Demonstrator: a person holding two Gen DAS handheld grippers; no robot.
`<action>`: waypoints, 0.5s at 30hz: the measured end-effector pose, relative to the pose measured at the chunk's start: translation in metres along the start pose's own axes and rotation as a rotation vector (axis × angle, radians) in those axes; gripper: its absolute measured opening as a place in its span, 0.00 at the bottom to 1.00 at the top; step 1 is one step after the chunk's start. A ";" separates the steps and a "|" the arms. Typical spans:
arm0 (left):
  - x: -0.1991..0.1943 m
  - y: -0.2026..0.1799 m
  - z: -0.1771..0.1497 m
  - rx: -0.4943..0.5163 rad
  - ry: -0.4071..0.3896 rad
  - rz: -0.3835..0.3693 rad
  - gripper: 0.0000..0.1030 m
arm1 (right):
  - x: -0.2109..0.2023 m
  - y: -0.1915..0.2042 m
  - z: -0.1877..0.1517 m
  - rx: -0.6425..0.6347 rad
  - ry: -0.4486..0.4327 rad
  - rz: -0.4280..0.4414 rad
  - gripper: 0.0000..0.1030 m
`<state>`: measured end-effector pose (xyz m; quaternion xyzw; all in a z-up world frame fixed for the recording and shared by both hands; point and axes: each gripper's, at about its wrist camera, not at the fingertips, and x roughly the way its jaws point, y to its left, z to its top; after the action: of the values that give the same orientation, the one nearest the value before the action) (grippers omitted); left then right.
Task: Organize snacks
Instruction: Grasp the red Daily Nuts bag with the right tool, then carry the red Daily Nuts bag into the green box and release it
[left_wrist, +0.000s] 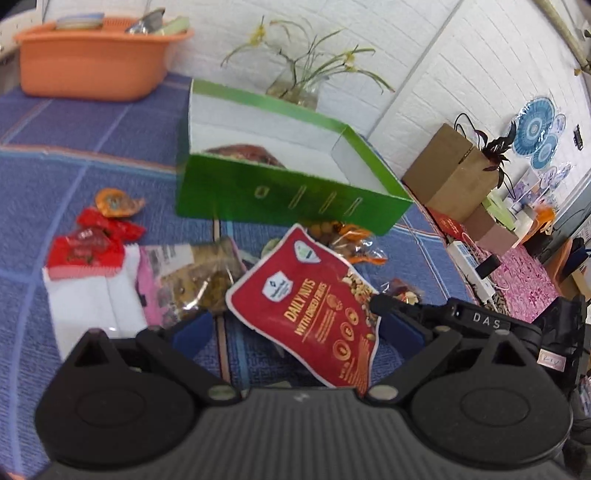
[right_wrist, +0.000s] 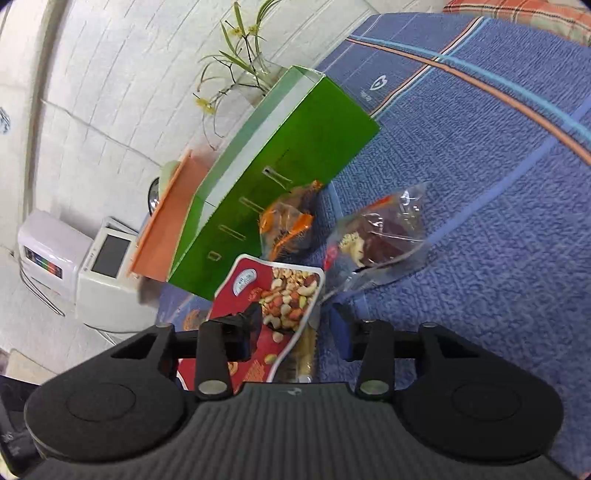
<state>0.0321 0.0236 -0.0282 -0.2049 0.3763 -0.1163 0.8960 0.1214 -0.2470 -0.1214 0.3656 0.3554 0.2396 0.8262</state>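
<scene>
A red "Daily Nuts" pouch (left_wrist: 310, 306) is tilted up above the blue cloth, in front of the open green box (left_wrist: 291, 199). My right gripper (right_wrist: 295, 328) straddles the pouch's (right_wrist: 280, 295) edge; whether its pads press the pouch I cannot tell. Its finger shows at the pouch's right edge in the left wrist view (left_wrist: 384, 304). My left gripper (left_wrist: 295, 328) is open, low behind the pouch. The box (right_wrist: 273, 173) holds one dark snack (left_wrist: 243, 152). Loose packets lie around: red ones (left_wrist: 92, 243), a clear nut bag (left_wrist: 199, 280), an orange-clear bag (right_wrist: 286, 221), a clear bag (right_wrist: 380, 232).
An orange basin (left_wrist: 92, 59) with items stands far left on the blue cloth (left_wrist: 74, 129). A plant in a glass vase (left_wrist: 295, 85) stands behind the box by the white brick wall. Cardboard boxes (left_wrist: 450, 173) and clutter lie right of the table. White socks (left_wrist: 96, 295) lie left.
</scene>
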 end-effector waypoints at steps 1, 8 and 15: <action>0.004 0.001 0.000 -0.014 -0.004 -0.011 0.94 | 0.002 -0.003 0.001 0.011 -0.011 0.008 0.63; 0.020 0.003 0.001 -0.015 -0.040 0.020 0.35 | 0.007 -0.007 0.000 0.020 -0.077 0.070 0.46; 0.010 0.007 -0.006 -0.028 -0.063 -0.001 0.29 | -0.004 -0.002 -0.006 -0.087 -0.109 0.127 0.29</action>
<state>0.0350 0.0247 -0.0409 -0.2212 0.3492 -0.1049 0.9045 0.1144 -0.2483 -0.1237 0.3636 0.2751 0.2864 0.8427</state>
